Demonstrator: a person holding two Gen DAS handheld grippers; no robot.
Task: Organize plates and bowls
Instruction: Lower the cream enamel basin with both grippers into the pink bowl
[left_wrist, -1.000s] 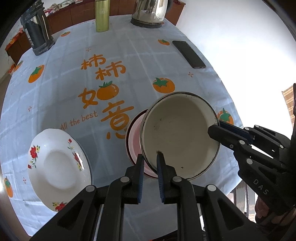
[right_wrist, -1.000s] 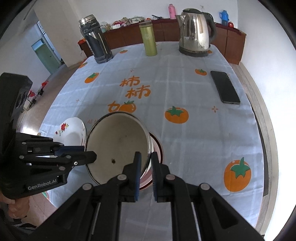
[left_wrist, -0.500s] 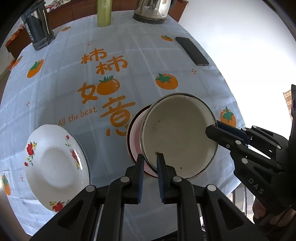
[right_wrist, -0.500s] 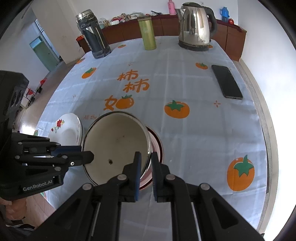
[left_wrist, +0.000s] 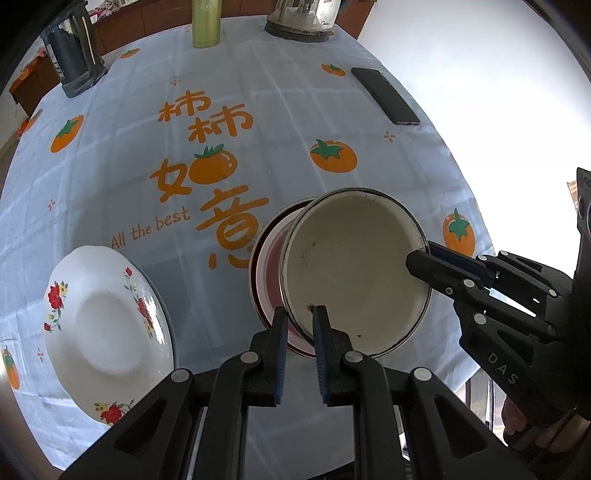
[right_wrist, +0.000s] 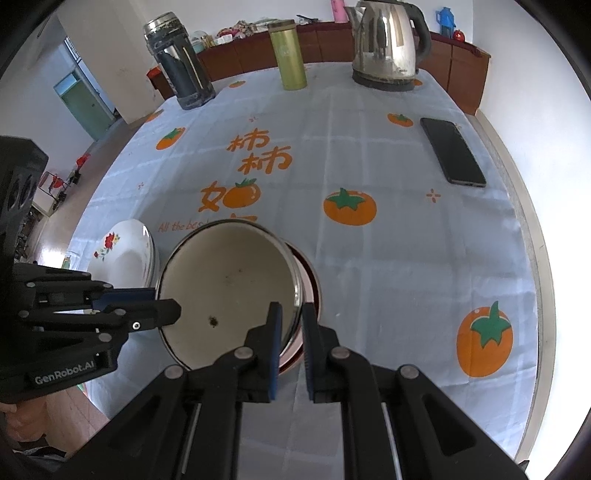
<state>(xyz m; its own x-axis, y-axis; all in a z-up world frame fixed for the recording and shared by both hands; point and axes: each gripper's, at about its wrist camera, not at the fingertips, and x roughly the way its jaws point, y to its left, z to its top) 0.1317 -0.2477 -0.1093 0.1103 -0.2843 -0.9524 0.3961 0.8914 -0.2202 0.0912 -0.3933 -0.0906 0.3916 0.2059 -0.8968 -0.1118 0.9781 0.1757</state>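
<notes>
Both grippers hold one cream enamel bowl with a dark rim (left_wrist: 354, 273): the left gripper (left_wrist: 300, 325) is clamped on its near edge, the right gripper (right_wrist: 291, 325) on the opposite edge. The bowl sits tilted over a red-rimmed bowl (left_wrist: 267, 273) on the persimmon-printed tablecloth (left_wrist: 258, 110), beside a white flowered plate (left_wrist: 103, 321).

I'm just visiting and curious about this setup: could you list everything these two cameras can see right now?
Enamel bowl: one, cream with dark rim, held tilted over the pink bowl.
Pink bowl: one, pink with dark rim, on the cloth beneath it.
Flowered plate: one, white with red flowers, left near edge.
Tablecloth: one, pale blue with orange fruit prints.
Phone: one, black, right side.
Kettle: one, steel, far edge.
Flask: one, green, far edge.
Tall flask: one, dark, far left.
Left gripper: black, clamped on the enamel bowl's rim.
Right gripper: black, clamped on the opposite rim.
</notes>
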